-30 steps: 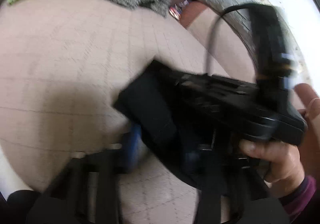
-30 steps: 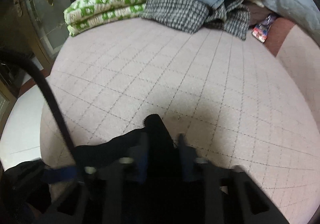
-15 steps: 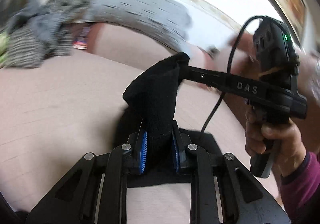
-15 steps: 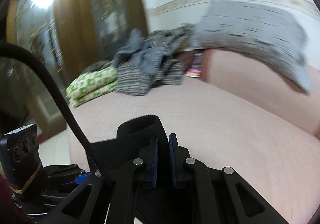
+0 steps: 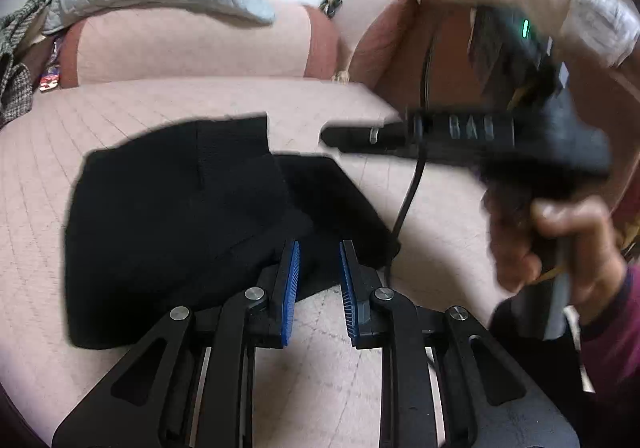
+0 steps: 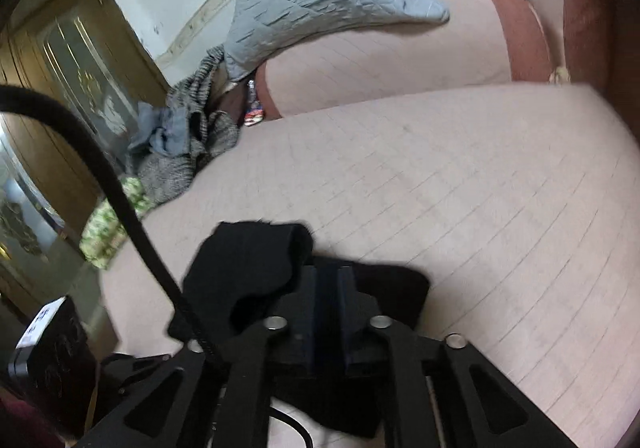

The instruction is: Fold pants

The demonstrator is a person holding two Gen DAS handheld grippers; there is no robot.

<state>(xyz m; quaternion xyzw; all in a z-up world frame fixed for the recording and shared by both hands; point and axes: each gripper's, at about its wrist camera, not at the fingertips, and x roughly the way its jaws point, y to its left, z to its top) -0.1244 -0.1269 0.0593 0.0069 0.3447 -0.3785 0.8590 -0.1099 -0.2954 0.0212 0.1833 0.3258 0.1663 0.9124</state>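
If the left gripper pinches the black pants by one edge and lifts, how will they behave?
Probably floppy: the black pants lie in soft overlapping layers on the pink bedcover. They would likely sag and unfold from the left gripper, whose fingers stand apart. They look light, unlikely to slip.

Soft daylight, motion blur throughout, fisheye bending, dark vignetted corners
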